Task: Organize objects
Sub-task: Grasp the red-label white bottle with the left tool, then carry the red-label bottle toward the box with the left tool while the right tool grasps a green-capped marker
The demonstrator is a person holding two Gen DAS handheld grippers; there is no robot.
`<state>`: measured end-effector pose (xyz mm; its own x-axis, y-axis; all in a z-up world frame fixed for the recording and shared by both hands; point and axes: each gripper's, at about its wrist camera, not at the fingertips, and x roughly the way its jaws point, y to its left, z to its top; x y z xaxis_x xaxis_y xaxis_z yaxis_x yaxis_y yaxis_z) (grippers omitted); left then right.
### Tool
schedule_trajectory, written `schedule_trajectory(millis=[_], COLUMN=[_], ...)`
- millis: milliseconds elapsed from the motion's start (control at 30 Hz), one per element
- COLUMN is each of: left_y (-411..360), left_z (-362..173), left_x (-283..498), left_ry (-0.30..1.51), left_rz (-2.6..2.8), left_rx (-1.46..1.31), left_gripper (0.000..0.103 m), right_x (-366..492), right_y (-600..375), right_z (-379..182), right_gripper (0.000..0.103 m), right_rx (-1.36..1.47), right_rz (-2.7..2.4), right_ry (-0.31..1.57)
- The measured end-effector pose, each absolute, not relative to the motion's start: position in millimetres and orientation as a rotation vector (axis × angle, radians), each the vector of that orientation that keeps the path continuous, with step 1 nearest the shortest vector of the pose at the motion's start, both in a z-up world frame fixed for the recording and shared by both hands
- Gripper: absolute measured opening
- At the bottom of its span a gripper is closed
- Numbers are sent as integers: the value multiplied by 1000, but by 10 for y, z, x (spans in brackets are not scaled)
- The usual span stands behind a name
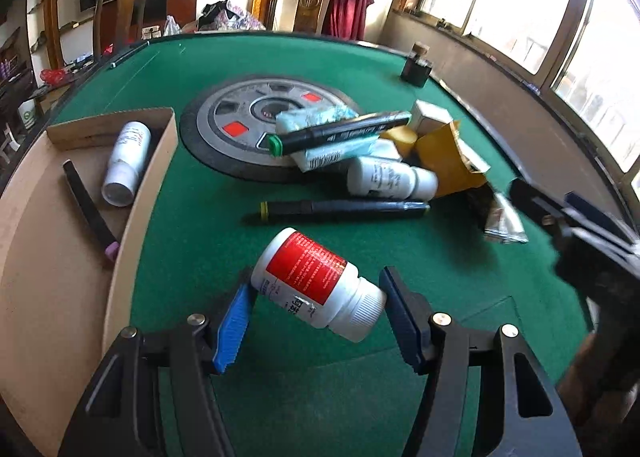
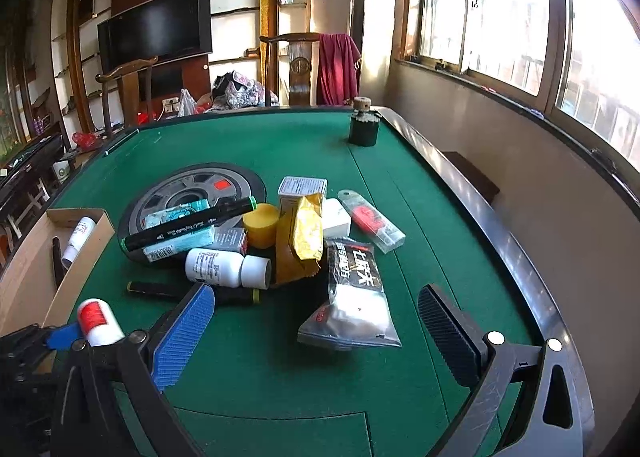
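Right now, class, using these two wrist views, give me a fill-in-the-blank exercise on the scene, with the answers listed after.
1. The left gripper holds a white bottle with a ___ label.
2. The cardboard box holds another white bottle and a black ___ with a purple cap.
3. The right gripper has ___ between its fingers.
4. The table's felt is ___.

Answers: red; marker; nothing; green

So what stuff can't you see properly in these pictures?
- Left wrist view: the right tongs are blurred and cut off by the frame edge, so their opening is unclear there.
- Left wrist view: the print on the red-label bottle is too small to read.
- Right wrist view: the yellow-banded marker is partly hidden by the blue pad.
- Right wrist view: the cardboard box runs off the left edge.
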<state>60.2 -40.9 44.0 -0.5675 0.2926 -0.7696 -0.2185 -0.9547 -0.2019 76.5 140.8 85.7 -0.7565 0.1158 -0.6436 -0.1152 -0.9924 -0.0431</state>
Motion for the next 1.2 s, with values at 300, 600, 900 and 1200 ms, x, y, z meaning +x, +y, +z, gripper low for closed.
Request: schedule_trajectory(millis=[300,600,900,1200], left_y=[-580,-837,-1359,-1882], left_z=[724,890,909,854], left_x=[898,1037,1087,1114], left_ry=[-115,-159,-233,-332], left_rz=[2586,2603,2672,2716], left_rx=[-1136,-1050,-1029,-1011], left_gripper=[62,62,62,62], right_x=[692,593,408,228], right_y=[1268,1198,1225,880], right_z=[711,623,657,710], right_gripper=[103,103,103,103], right_rx=[-1188,-1454,-1503,-1575], right_rz=[2812,2788,2689,2672], right_ry=[-31,125,56,-114])
